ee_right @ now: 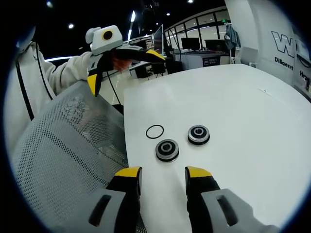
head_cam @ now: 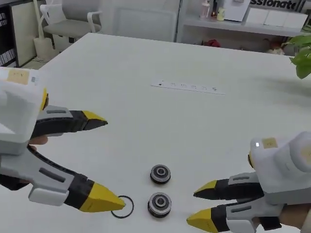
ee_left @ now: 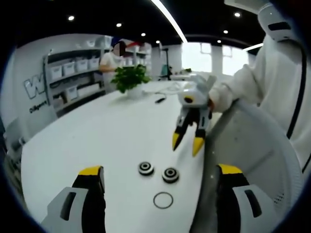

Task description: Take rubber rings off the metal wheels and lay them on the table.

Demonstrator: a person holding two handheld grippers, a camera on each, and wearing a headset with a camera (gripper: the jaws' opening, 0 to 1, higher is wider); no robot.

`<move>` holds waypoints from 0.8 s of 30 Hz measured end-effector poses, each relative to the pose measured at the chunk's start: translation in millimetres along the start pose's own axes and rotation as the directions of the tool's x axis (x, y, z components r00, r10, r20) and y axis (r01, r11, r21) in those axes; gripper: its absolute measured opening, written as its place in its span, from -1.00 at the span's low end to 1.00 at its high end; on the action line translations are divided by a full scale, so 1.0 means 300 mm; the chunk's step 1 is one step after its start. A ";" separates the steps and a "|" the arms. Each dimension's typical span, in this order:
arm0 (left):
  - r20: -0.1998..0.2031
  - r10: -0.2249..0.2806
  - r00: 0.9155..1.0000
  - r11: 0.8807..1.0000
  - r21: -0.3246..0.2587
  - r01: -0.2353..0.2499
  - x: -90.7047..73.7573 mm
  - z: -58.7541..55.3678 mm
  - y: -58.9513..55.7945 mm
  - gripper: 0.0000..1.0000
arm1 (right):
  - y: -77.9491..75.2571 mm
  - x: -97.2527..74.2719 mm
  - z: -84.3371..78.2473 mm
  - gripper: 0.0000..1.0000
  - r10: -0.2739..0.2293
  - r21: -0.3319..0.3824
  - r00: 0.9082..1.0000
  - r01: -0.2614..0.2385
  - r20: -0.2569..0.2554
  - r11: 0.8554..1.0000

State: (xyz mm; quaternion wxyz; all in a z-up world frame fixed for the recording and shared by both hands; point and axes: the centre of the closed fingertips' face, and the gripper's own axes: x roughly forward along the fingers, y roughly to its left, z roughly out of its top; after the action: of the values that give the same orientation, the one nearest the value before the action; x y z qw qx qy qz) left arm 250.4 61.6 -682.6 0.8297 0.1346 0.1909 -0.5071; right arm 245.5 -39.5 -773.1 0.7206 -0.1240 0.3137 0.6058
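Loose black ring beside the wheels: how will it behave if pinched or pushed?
The ring is a thin hoop lying flat on the table, so it is probably light and floppy, likely to fold when pinched. Lying flat, it should slide rather than roll, and its low profile may make it hard to catch.

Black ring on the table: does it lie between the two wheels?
No, the ring lies beside one wheel, outside the pair.

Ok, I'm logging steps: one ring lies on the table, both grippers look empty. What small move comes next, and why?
Probably ease the right gripper forward to the nearer wheel and pinch its dark rim. Its jaws stand open, empty, with that wheel straight ahead; the ring lies loose beside it, and the left gripper is open too.
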 end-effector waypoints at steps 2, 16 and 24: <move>-0.007 -0.019 1.000 1.000 0.008 0.019 0.020 -0.001 -0.012 0.93 | 0.002 0.001 0.000 -0.36 0.003 0.004 1.000 -0.003 0.003 1.000; -0.010 -0.092 0.996 0.995 0.037 0.092 0.170 -0.003 -0.077 0.74 | 0.007 0.017 0.000 -0.38 0.011 0.014 1.000 -0.011 0.012 1.000; -0.063 -0.128 0.990 0.991 0.019 0.130 0.198 -0.070 -0.096 0.67 | -0.002 0.033 0.000 -0.39 0.015 0.035 1.000 -0.016 0.022 0.999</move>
State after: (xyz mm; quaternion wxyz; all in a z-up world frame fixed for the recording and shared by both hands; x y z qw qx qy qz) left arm 245.5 10.6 -729.1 0.7873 0.1470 0.2189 -0.5573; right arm 246.7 -31.8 -779.1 0.7212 -0.1023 0.3174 0.6071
